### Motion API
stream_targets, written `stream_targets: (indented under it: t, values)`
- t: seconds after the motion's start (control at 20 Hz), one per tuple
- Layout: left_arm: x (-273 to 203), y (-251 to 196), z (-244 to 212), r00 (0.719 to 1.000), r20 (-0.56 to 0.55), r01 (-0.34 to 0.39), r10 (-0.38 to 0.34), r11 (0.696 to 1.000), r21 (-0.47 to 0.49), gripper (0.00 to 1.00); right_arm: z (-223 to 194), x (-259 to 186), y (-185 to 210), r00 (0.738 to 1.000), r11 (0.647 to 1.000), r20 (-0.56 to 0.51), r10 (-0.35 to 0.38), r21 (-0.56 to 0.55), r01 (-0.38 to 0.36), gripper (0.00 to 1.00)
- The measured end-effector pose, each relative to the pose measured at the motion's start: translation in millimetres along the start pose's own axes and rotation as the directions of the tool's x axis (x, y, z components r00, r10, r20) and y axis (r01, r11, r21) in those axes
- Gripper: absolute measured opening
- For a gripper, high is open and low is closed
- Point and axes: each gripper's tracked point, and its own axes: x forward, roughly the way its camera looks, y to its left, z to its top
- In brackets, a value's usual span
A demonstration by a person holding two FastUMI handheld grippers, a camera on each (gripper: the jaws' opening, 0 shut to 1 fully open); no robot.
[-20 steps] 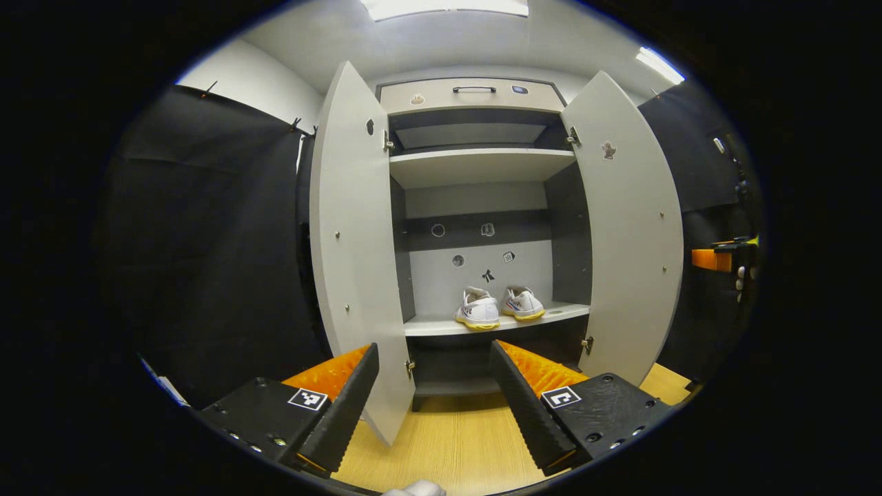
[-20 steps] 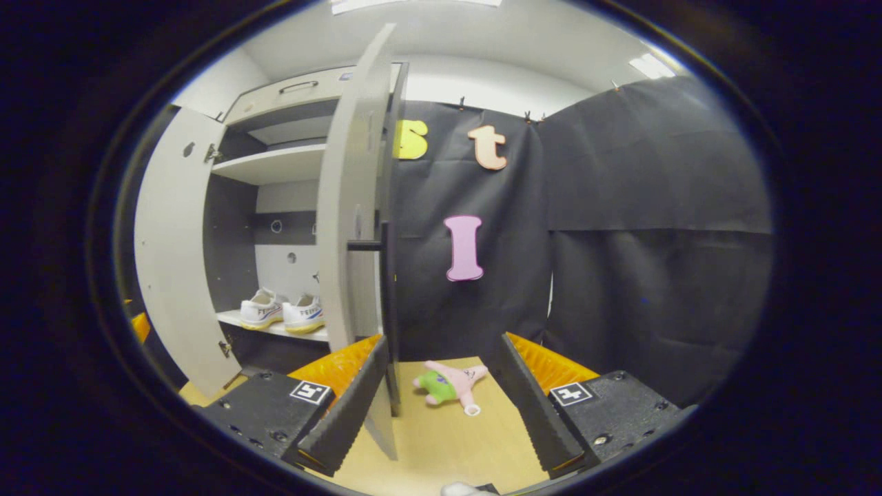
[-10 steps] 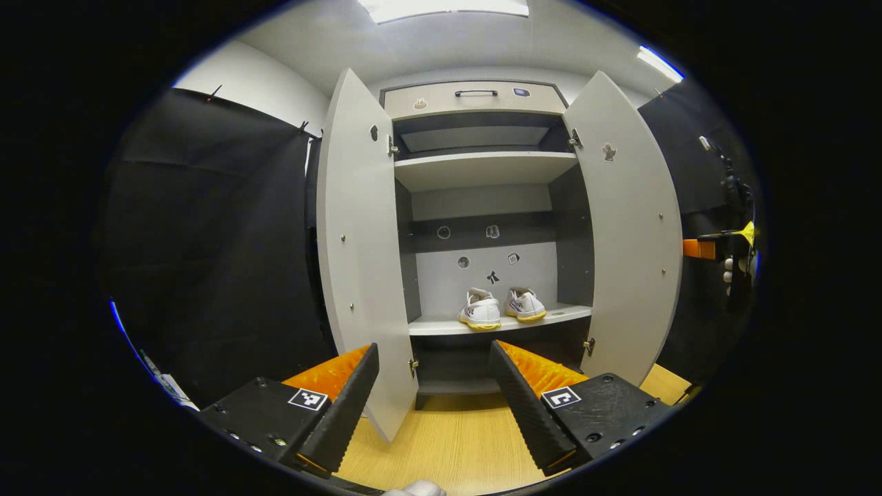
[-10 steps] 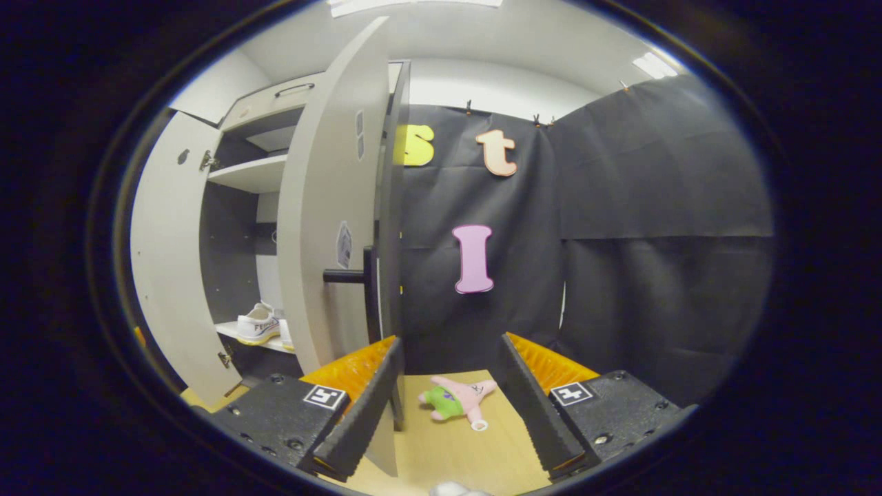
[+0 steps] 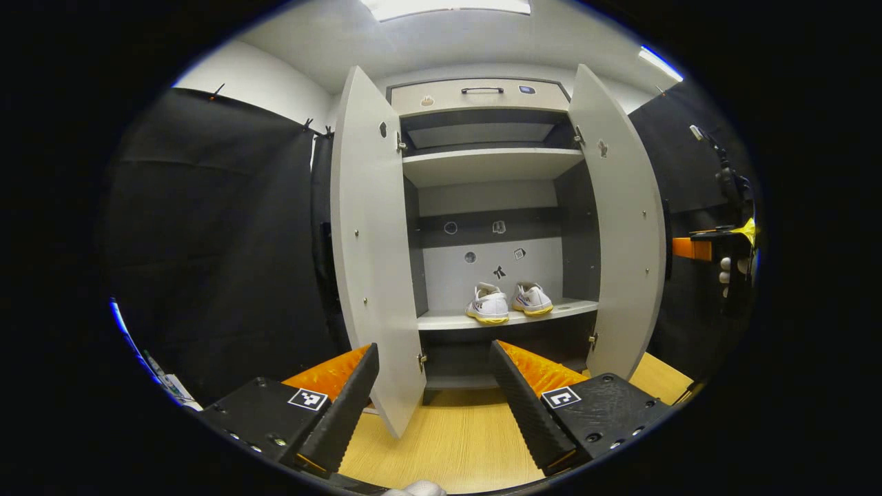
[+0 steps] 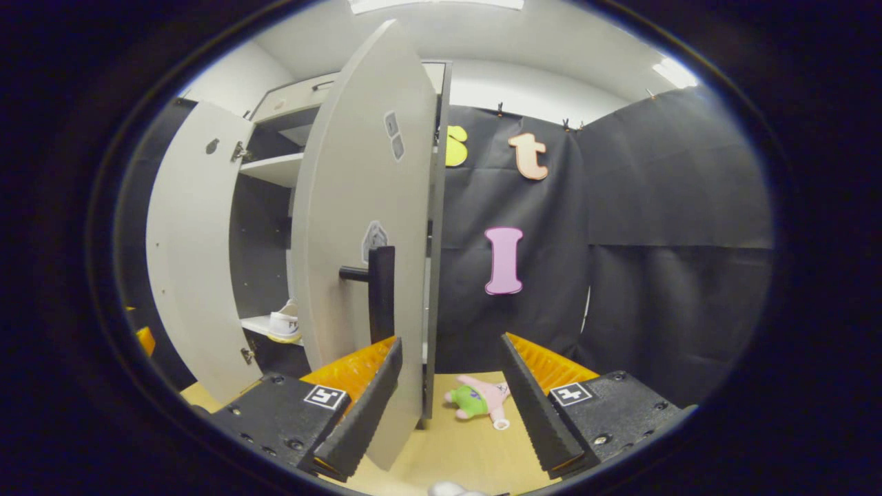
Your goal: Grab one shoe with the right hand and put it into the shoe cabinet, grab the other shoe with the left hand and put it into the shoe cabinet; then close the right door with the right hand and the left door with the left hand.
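Fingers, right gripper (image 6: pixel 446 406): spread apart, gripping nothing, flanking the outer edge of the right door (image 6: pixel 365 227), near its dark handle (image 6: pixel 380 295).
Fingers, left gripper (image 5: pixel 434 403): apart and empty, facing the left door (image 5: pixel 375 241).
Shoes: both sneakers (image 5: pixel 508 303) sit side by side on the lower shelf (image 5: pixel 506 318) of the shoe cabinet (image 5: pixel 482 100).
Step, as I judge it: swinging the right door shut; left door not yet closed.
Risk: fingers may slide off the door edge or snag the handle; a hard push could make the door rebound.
Floor: a plush star toy (image 6: pixel 479 401) lies beyond the door.
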Motion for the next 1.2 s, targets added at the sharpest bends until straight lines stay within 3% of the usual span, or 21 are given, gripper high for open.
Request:
stream_targets:
  t: [0.3,0.35,0.4,0.5,0.6,0.9,1.05,1.2]
  values:
    - [-10,14,2,1.0,0.005,-0.017,0.017,1.0,0.013,1.0,1,12,61,0.994,0.993,0.001,0.111,-0.04,-0.111,0.94]
    - [-11,14,1,1.0,0.0,-0.014,0.014,1.0,0.009,0.97,3,11,70,0.992,0.991,0.006,0.13,-0.042,-0.129,0.87]
    - [-12,15,-2,1.0,-0.01,-0.013,0.013,1.0,0.007,0.96,5,9,80,0.988,0.988,0.015,0.152,-0.028,-0.151,0.95]
    - [-15,21,-2,1.0,-0.014,-0.02,0.02,1.0,0.008,0.97,3,-2,91,0.985,0.985,0.023,0.17,-0.008,-0.17,0.99]
    - [-15,25,-1,1.0,-0.011,-0.02,0.02,1.0,0.005,1.0,-3,-11,100,0.984,0.984,0.01,0.18,-0.012,-0.18,0.99]
    - [-13,45,-2,1.0,-0.008,-0.017,0.017,1.0,0.001,0.97,-20,-40,124,0.978,0.978,-0.042,0.207,-0.006,-0.207,0.99]
    - [-4,69,-3,1.0,-0.002,-0.026,0.026,1.0,-0.004,1.0,-27,-54,135,0.979,0.98,-0.057,0.198,-0.01,-0.199,0.99]
    - [14,108,1,0.998,0.005,-0.064,0.064,0.998,-0.008,0.96,-37,-68,145,0.98,0.983,-0.083,0.183,-0.009,-0.184,0.99]
